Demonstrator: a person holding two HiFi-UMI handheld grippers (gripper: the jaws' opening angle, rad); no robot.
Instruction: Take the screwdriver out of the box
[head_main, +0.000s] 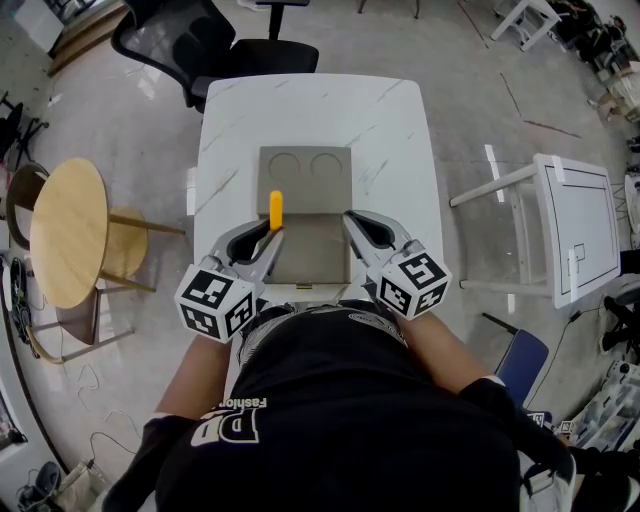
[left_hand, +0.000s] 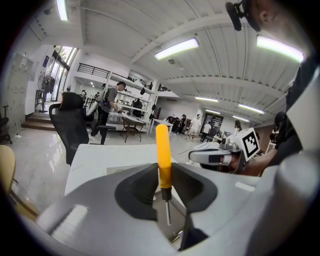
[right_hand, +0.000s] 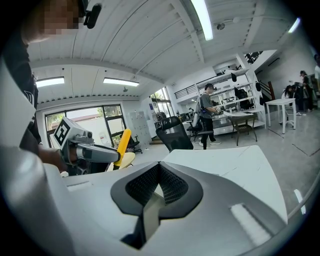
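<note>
White table (head_main: 300, 110) with grey box (head_main: 312, 190), amid workshop clutter.
Clamped left gripper (head_main: 270, 238) on orange screwdriver (head_main: 276, 208), handle upright; held right gripper (head_main: 352, 218) pressed together, empty, by box edge.

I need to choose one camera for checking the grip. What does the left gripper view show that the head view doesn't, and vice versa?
Only the left gripper view: the metal shaft of the screwdriver hanging below the jaws, which pinch the handle's lower end. Only the head view: the open grey box on the white table. Both: the yellow-handled screwdriver held in the left tool, and the right tool beside it.
</note>
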